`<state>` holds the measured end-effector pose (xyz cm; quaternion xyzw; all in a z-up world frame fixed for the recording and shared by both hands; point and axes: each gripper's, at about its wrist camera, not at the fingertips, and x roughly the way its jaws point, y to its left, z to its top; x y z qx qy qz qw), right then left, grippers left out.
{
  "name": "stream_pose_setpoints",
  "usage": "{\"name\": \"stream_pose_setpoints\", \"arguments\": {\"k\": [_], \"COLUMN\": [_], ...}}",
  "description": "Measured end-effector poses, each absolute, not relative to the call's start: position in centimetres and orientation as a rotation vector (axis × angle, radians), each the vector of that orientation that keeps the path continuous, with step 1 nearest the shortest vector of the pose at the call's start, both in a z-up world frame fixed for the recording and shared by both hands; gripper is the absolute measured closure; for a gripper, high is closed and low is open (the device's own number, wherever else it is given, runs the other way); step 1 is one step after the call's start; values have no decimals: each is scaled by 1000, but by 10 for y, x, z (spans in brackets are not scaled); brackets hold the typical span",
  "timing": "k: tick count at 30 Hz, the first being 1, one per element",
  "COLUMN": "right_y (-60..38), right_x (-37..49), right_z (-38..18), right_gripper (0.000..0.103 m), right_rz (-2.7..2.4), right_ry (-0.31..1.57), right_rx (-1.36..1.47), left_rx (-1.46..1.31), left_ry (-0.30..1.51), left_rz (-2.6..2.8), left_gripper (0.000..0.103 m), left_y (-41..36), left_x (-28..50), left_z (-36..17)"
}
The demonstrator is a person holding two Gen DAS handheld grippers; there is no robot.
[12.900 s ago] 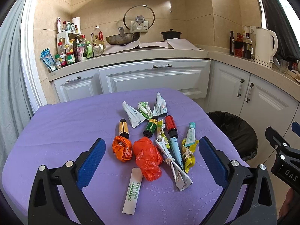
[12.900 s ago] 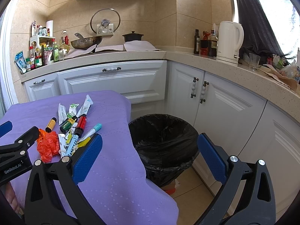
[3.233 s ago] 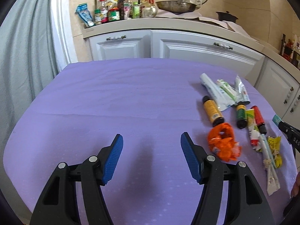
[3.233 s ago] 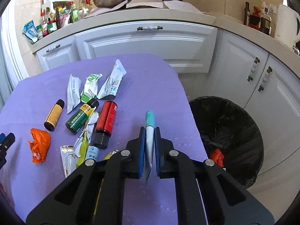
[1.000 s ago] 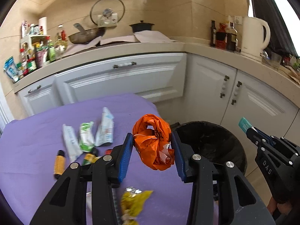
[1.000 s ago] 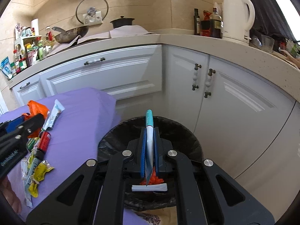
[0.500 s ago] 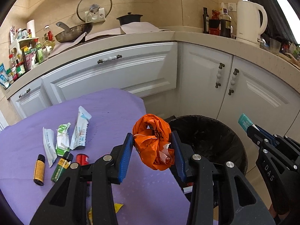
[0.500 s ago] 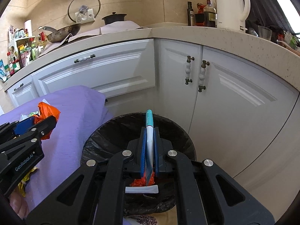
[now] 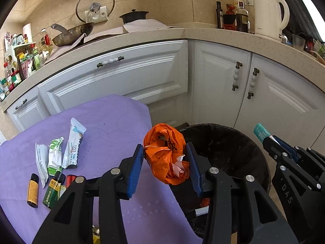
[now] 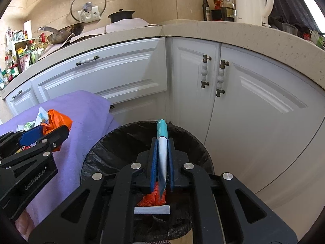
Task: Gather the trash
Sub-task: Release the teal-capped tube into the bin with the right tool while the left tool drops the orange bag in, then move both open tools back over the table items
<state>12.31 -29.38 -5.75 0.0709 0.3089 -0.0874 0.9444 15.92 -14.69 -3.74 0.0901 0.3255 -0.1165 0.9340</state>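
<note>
In the right wrist view the right claw (image 10: 162,162) stands over the bin (image 10: 113,142), and its jaws are opening. The tube (image 10: 162,152) is between the pads, but there is a small gap on each side, so I judge it is let go and about to slip down. The tube is light and flat, smooth plastic with a stiffer cap at the far end. It slides easily, so a hold across the flat body near the middle seems best.

In the left wrist view the left claw (image 9: 165,168) carries the orange bag (image 9: 165,154) at the near left edge of the bin (image 9: 233,142), partly over the purple desk (image 9: 113,122). Its jaws are also opening. The left pad touches only a corner of the bag and the right pad is beside it; the bag looks almost free. It is soft, crumpled film, very light, springy and not fragile. It can catch on a pad, so I think it should be squeezed at its thick middle.

Farther left on the desk lie the sachets (image 9: 71,144) and small bottles (image 9: 33,189). The bottles look hard and round, and may roll.
</note>
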Motion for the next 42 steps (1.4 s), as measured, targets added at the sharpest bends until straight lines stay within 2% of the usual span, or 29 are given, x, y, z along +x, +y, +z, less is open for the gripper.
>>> {"name": "stream_pose_setpoints", "arguments": {"k": [1, 3, 6, 23, 42], "right_y": [-294, -295, -296, -276, -140], "right_x": [125, 125, 125, 107, 64], "right_z": [-58, -59, -60, -41, -27], "right_gripper": [74, 70, 70, 69, 68], "right_rz": [-179, -188, -192, -173, 50], "right_ry": [631, 630, 630, 609, 632], "right_rx": [146, 144, 143, 145, 90], "left_rx": [186, 188, 187, 148, 83], "left_ry": [668, 673, 677, 662, 650], "left_rz": [-238, -236, -233, -211, 86], "left_gripper": [54, 47, 44, 43, 43], "left_y": [-147, -148, -148, -124, 48], "left_x": [160, 161, 162, 149, 81], "left_z": [-38, -40, -42, -20, -4]}}
